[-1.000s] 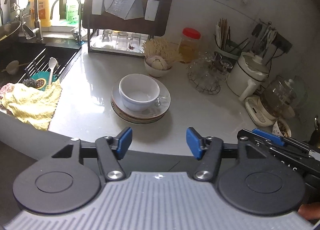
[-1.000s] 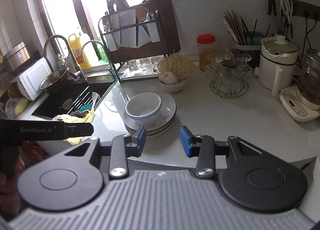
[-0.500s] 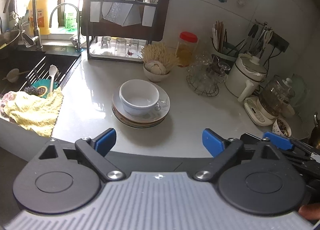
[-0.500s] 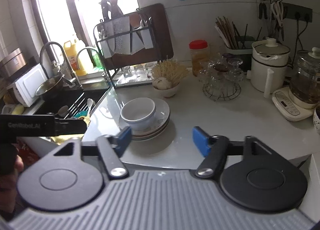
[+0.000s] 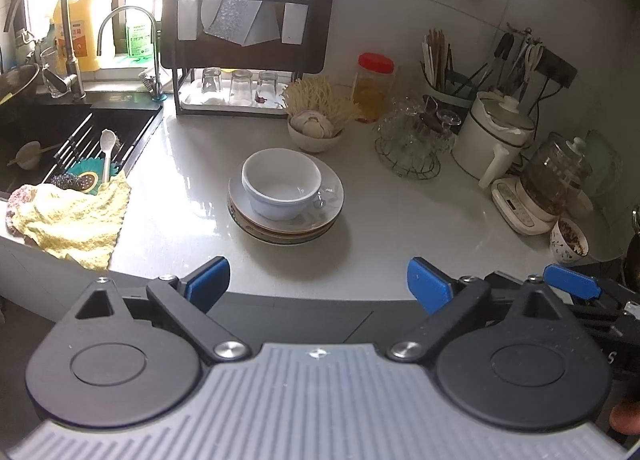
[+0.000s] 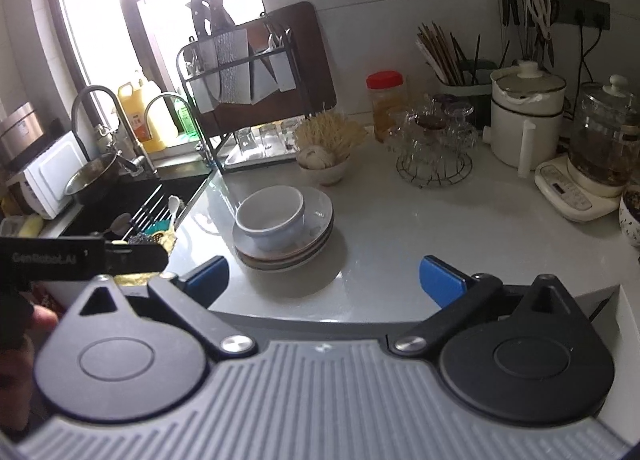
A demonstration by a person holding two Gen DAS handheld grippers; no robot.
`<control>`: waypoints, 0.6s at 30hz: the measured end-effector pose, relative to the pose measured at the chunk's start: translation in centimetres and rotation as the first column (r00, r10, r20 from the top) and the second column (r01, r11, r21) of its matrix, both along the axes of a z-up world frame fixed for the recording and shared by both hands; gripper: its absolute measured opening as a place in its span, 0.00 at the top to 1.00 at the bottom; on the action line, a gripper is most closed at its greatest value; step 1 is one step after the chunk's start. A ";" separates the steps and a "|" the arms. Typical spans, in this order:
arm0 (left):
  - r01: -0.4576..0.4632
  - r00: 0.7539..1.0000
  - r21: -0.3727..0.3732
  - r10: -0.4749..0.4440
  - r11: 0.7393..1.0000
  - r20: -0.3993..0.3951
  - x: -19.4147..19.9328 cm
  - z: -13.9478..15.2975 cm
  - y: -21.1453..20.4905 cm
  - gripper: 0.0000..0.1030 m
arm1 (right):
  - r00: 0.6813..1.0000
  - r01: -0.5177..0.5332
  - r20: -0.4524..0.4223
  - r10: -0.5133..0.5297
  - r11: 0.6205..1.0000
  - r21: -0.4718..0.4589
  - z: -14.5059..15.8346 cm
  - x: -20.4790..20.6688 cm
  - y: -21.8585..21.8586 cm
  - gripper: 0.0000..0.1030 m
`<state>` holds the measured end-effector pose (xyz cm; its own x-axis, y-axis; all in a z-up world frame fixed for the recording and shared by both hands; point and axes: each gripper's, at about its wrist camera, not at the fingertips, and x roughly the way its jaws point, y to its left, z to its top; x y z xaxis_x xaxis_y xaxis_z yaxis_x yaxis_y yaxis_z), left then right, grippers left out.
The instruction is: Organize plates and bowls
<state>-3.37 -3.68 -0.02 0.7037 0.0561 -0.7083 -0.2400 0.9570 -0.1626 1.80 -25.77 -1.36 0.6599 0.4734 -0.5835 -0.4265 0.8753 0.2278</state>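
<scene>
White bowl (image 5: 281, 183) sits on my stack of plates (image 5: 286, 220) mid-counter, at twelve o'clock from both tools. My left gripper (image 5: 318, 284) and right gripper (image 6: 323, 280) have just been opening; both jaws stand wide apart, nothing between them.

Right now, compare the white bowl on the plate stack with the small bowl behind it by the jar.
The white bowl is empty; the small bowl holds a pale round thing and a bunch of thin straw-coloured strands.
The white bowl sits on the plate stack; the small bowl stands straight on the counter.
The white bowl looks wider than the small bowl.
Both are upright, pale and round.
</scene>
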 end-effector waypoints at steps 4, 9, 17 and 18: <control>-0.006 1.000 0.003 0.006 1.000 -0.008 -0.2 -0.3 0.0 0.05 | 1.000 0.001 -0.006 -0.001 1.000 -0.003 -0.2 0.0 0.3 0.00; -0.015 1.000 -0.006 0.015 1.000 -0.011 -0.3 -0.5 0.1 0.05 | 1.000 0.003 0.001 -0.003 1.000 -0.002 -0.1 0.1 0.4 0.00; -0.014 1.000 -0.004 0.014 1.000 -0.004 -0.1 -0.4 0.0 0.05 | 1.000 0.008 0.008 -0.008 1.000 -0.004 0.1 0.2 0.1 0.00; -0.018 1.000 0.000 0.018 1.000 -0.002 -0.1 -0.4 -0.1 0.05 | 1.000 0.008 0.008 -0.008 1.000 -0.002 0.1 0.1 0.1 0.00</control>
<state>-3.50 -3.82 -0.37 0.7012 0.0685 -0.7097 -0.2571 0.9527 -0.1620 1.93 -25.72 -1.28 0.6686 0.4668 -0.5788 -0.4213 0.8792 0.2225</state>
